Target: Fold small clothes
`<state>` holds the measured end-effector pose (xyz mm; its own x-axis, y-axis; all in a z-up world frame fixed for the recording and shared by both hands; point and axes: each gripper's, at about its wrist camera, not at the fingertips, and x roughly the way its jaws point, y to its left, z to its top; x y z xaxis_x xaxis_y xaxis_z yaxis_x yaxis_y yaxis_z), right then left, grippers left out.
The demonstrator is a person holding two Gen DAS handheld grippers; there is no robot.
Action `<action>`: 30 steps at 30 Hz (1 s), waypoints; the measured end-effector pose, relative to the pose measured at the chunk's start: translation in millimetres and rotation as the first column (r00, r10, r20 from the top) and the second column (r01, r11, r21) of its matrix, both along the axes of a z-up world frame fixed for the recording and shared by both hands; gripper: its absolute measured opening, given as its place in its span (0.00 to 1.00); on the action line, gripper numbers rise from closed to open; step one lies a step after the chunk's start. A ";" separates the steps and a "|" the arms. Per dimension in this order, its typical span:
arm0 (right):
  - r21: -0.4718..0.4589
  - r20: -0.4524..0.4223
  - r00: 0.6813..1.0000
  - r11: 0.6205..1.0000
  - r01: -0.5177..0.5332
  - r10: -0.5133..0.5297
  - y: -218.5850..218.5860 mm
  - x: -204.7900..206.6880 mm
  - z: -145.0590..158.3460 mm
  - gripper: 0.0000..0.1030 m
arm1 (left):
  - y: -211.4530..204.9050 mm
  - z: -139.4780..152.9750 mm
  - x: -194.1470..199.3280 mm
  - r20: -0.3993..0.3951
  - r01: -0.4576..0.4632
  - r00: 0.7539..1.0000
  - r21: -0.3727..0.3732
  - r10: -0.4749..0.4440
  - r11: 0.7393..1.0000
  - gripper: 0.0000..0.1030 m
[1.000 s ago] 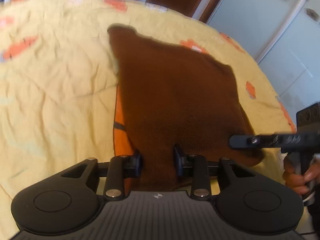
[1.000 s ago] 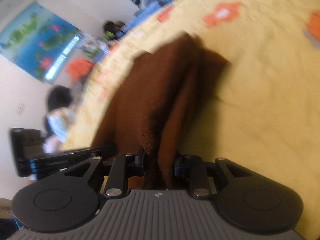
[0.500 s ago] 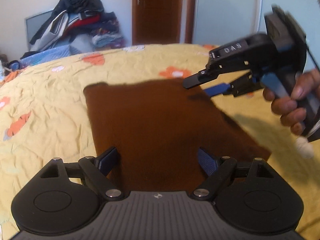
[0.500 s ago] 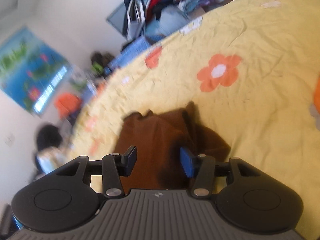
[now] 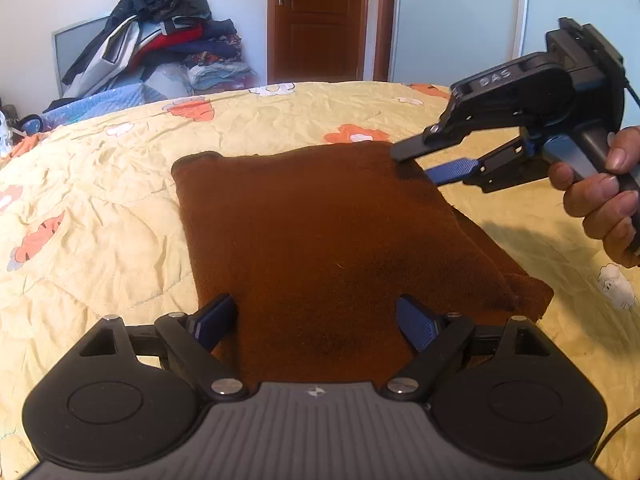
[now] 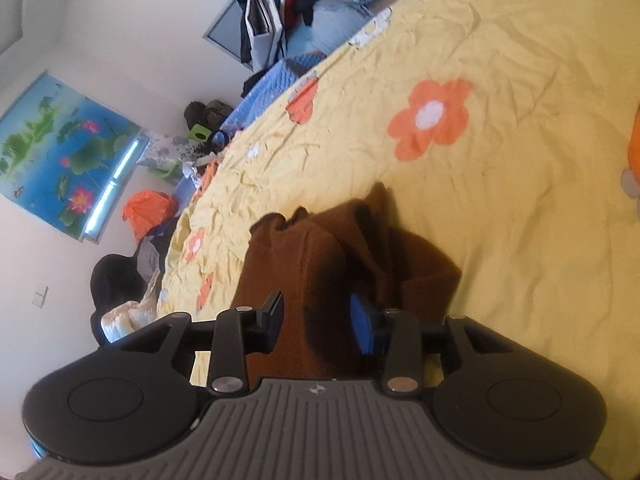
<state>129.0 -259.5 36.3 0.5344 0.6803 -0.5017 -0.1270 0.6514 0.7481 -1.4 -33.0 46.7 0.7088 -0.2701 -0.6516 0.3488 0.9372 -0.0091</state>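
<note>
A folded brown garment lies centre on the flowered bedspread as the left gripper gapes empty and the right gripper, at two o'clock, keeps opening, empty; both should lift clear without dragging the fold.

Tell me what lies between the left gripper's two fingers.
In the left wrist view, the near end of the brown cloth lies between the left gripper's wide-open fingers; neither presses on it. It rests flat on the yellow bedspread.
</note>
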 end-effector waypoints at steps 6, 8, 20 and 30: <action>0.012 -0.002 1.000 1.000 -0.029 0.029 8.5 6.9 -6.7 0.12 | 0.7 4.4 1.6 -0.019 0.002 1.000 -0.010 -0.002 1.000 0.87; 0.005 0.064 0.998 1.000 -0.020 0.019 3.9 0.3 8.3 0.13 | 2.8 7.2 2.0 -0.026 0.005 1.000 -0.026 -0.006 1.000 0.87; -0.028 0.163 0.979 0.991 0.131 -0.125 -21.3 -20.6 17.2 0.22 | 2.2 21.1 -7.6 0.046 0.061 0.997 -0.037 -0.059 0.997 0.93; -0.152 0.040 0.996 0.985 -0.077 0.084 62.1 31.2 2.1 0.60 | -34.5 -10.6 61.7 -0.082 0.127 0.988 -0.011 -0.128 0.992 0.99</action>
<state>160.2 -197.4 38.3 0.5061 0.6405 -0.5776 -0.2158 0.7424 0.6343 60.3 -67.5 36.1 0.6121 -0.3583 -0.7049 0.4631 0.8850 -0.0477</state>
